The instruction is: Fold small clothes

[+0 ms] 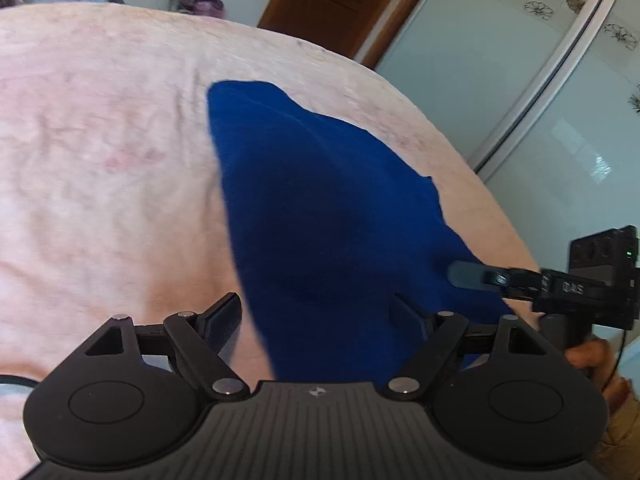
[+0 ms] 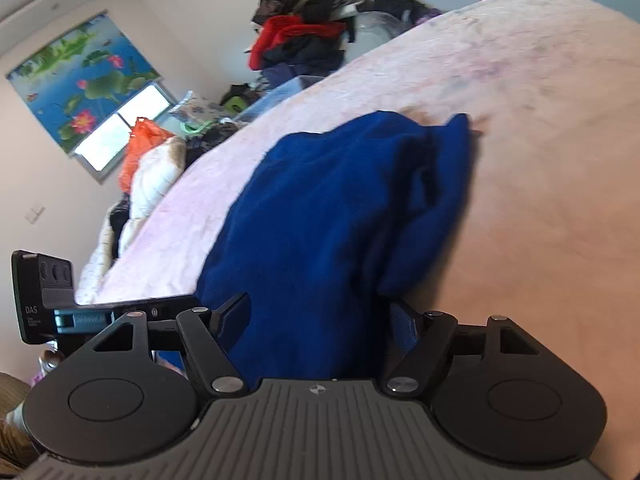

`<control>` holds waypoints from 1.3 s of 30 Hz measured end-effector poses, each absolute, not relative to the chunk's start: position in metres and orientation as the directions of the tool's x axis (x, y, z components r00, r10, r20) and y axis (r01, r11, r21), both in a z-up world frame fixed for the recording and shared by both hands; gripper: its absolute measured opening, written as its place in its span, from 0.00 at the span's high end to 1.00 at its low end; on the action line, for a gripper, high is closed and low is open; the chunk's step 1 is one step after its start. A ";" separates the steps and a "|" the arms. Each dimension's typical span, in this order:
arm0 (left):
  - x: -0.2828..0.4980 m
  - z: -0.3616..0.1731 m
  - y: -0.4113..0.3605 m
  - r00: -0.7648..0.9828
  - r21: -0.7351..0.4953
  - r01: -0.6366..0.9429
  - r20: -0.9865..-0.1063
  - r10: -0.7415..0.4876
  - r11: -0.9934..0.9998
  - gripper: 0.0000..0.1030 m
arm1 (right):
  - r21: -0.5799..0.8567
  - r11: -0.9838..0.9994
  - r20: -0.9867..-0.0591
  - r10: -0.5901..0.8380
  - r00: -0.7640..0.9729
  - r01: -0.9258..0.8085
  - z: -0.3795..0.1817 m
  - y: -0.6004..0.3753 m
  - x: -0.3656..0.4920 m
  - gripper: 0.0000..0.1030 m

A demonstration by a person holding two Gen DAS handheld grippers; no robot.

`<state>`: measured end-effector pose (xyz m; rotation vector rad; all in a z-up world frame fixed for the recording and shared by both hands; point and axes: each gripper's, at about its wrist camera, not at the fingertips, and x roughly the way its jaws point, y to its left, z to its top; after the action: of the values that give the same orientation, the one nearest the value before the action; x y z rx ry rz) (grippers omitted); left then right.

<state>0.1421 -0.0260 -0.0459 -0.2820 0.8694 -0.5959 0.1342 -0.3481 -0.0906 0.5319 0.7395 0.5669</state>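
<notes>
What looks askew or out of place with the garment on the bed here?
The blue garment is not flat on the pink bedspread: its far end is bunched into rumpled folds, and its outline is lopsided in the left wrist view. No damage is visible.

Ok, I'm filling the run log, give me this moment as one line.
stage: fold | blue garment on pink bedspread | left gripper open | right gripper open, fingers astride cloth

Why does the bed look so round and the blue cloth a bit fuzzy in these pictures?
Both views use fisheye lenses, so the flat bed bulges; in the right wrist view the blue cloth is smeared, apparently motion blur; in the left wrist view the wardrobe door curves and shows soft glare.
</notes>
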 end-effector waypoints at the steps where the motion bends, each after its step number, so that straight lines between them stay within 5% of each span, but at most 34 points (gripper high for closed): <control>1: 0.144 -0.045 -0.032 0.513 -0.451 0.381 -0.623 -0.590 0.807 0.21 | 0.656 0.703 -0.451 0.657 0.604 -0.274 -0.093 -0.348 0.142 0.39; 2: 0.146 -0.046 -0.037 0.513 -0.447 0.387 -0.623 -0.591 0.807 0.26 | 0.680 0.683 -0.435 0.668 0.603 -0.267 -0.096 -0.348 0.149 0.46; 5: 0.150 -0.046 -0.039 0.518 -0.438 0.366 -0.637 -0.571 0.821 0.68 | 0.680 0.699 -0.458 0.642 0.614 -0.223 -0.103 -0.348 0.155 0.66; 6: 0.151 -0.047 -0.036 0.510 -0.459 0.357 -0.634 -0.582 0.813 0.75 | 0.691 0.687 -0.448 0.651 0.613 -0.224 -0.103 -0.349 0.152 0.73; 12: 0.145 -0.038 -0.026 0.544 -0.467 0.309 -0.628 -0.556 0.829 0.89 | 0.729 0.663 -0.429 0.636 0.641 -0.169 -0.104 -0.342 0.143 0.78; 16: 0.130 -0.018 -0.020 0.587 -0.414 0.327 -0.616 -0.526 0.850 0.89 | 0.749 0.635 -0.388 0.650 0.653 -0.187 -0.093 -0.340 0.135 0.79; 19: 0.130 -0.021 -0.025 0.566 -0.360 0.335 -0.662 -0.491 0.871 0.89 | 0.720 0.674 -0.439 0.624 0.646 -0.162 -0.095 -0.336 0.131 0.78; 22: 0.121 -0.023 -0.033 0.586 -0.285 0.324 -0.688 -0.427 0.902 0.86 | 0.682 0.720 -0.490 0.581 0.650 -0.129 -0.098 -0.333 0.124 0.66; 25: 0.111 -0.017 -0.039 0.619 -0.210 0.316 -0.694 -0.369 0.925 0.66 | 0.606 0.781 -0.520 0.533 0.667 -0.152 -0.086 -0.327 0.107 0.55; 27: 0.103 -0.016 -0.043 0.634 -0.157 0.294 -0.706 -0.315 0.943 0.42 | 0.506 0.846 -0.566 0.473 0.675 -0.169 -0.081 -0.318 0.092 0.55; 33: 0.082 -0.025 -0.052 0.653 -0.061 0.257 -0.725 -0.220 0.965 0.40 | 0.335 0.928 -0.606 0.344 0.718 -0.162 -0.078 -0.306 0.064 0.56; 39: 0.070 -0.024 -0.053 0.678 -0.015 0.183 -0.722 -0.138 0.983 0.29 | 0.074 0.992 -0.598 0.130 0.791 -0.107 -0.079 -0.285 0.044 0.44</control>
<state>0.0703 -0.0534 -0.0235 0.0598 0.8064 -0.1803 0.0444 -0.2855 -0.0789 0.0370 0.6467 0.1274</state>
